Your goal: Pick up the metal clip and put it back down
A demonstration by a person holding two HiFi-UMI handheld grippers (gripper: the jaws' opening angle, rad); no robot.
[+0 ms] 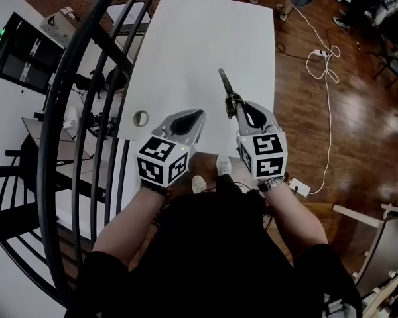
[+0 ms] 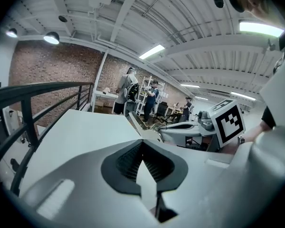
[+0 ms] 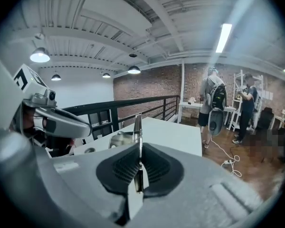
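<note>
A long, thin metal clip (image 1: 226, 89) sticks out forward over the white table (image 1: 205, 38), and my right gripper (image 1: 235, 106) is shut on its near end. In the right gripper view the clip (image 3: 137, 127) stands pinched on edge between the closed jaws, its tip pointing along the table. My left gripper (image 1: 198, 115) hovers beside it near the table's front edge, shut with nothing between its fingers. From the left gripper view its jaws (image 2: 143, 141) meet in a closed line, and the right gripper (image 2: 190, 128) with the clip (image 2: 134, 121) shows just to the right.
A small ring-shaped roll (image 1: 140, 118) lies at the table's left edge. A black curved railing (image 1: 86, 98) runs along the left. On the wooden floor to the right are a white cable (image 1: 326, 78) and a power strip (image 1: 298, 188). People stand beyond the table's far end.
</note>
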